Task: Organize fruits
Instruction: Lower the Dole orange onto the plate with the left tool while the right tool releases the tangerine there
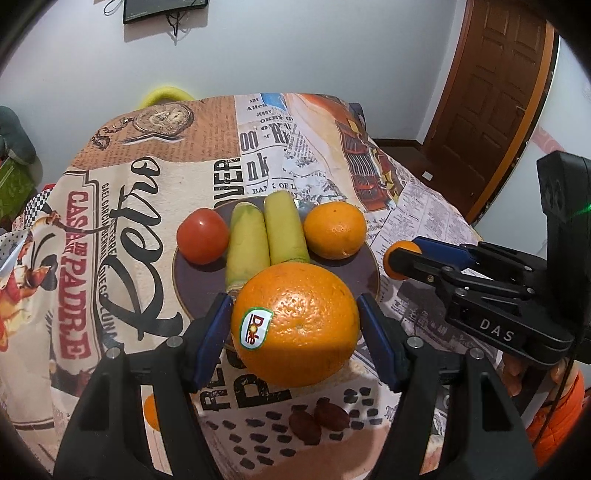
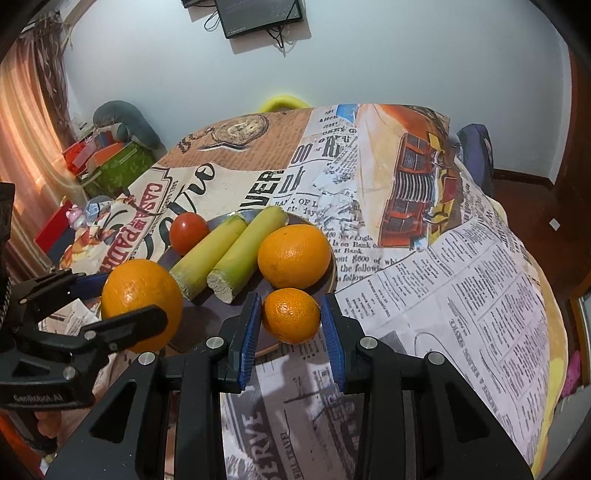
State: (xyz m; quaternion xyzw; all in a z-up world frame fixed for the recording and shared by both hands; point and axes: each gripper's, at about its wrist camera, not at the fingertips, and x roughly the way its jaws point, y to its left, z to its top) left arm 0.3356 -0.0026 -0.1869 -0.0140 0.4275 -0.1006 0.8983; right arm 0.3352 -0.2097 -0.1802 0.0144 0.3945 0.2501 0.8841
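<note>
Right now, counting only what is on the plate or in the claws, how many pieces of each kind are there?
Oranges: 3 (large orange in left claw, small orange in right claw, plate orange)
Tomato: 1
Cane pieces: 2
Total: 6

Place: home living room
Signs: wooden door [image 1: 491, 99] at 2 o'clock, curtain [image 2: 26, 147] at 9, printed tablecloth [image 2: 461, 277], wall screen [image 2: 258, 14] at 12

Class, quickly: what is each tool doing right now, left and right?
Left tool: closed on the big orange.
Right tool: closed on the small orange.
</note>
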